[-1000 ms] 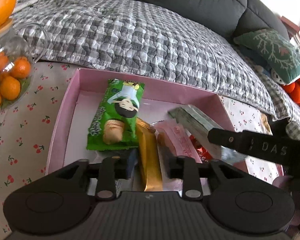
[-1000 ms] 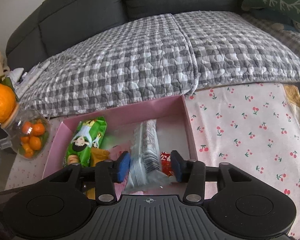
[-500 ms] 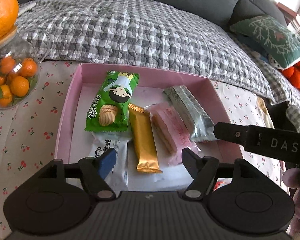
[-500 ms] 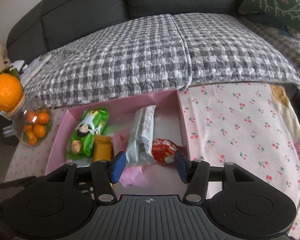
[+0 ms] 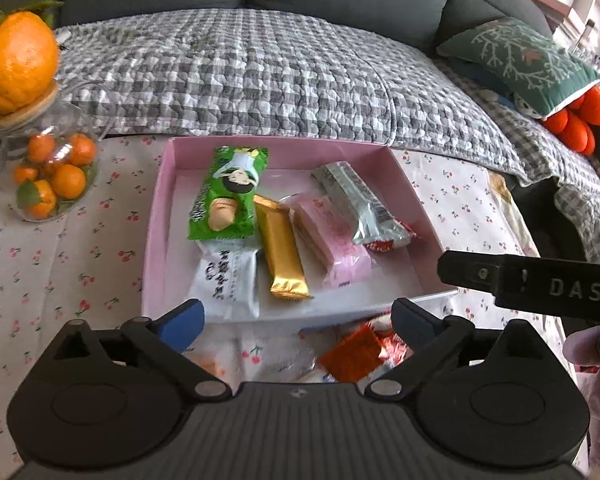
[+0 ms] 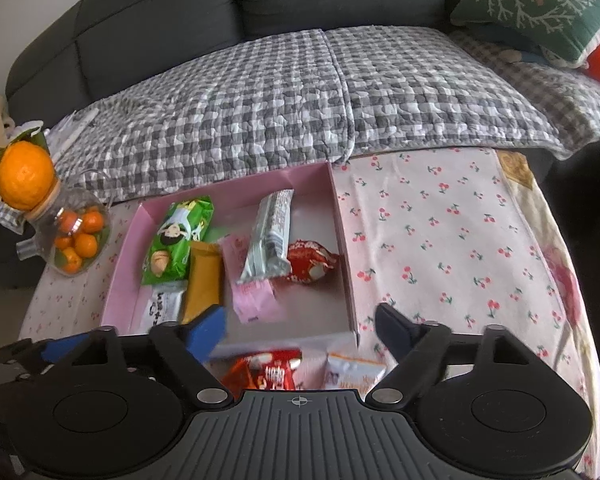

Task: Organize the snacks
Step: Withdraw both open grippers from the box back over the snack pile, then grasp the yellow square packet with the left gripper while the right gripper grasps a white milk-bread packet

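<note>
**Snacks part-sorted into pink box; loose packets wait at near edge**

Pink box sits on the cherry-print worktop, its far wall just beside the quilted sofa seat. Inside, side by side: green crisp packet, white packet partly under it, gold bar, pink wafer pack, silver bar lying over a red sweet.

Outside the box, at its near wall: an orange-red packet and a pale packet, both partly hidden by the tools.

Left tool and right tool: jaws have just been opening, now spread wide, nothing between the pads. Each hangs over the near rim of the box.

Handling, as judged:
- all packets look light; film wrappers slick and crinkly, likely to slide under a loose pinch
- crisps and wafers probably crush easily, so a gentle close suits
- bars stiffer; take across the short width, mid-length
- flat loose packets: pinch at a raised edge or crimped end seal, since they lie flush on cloth
</note>
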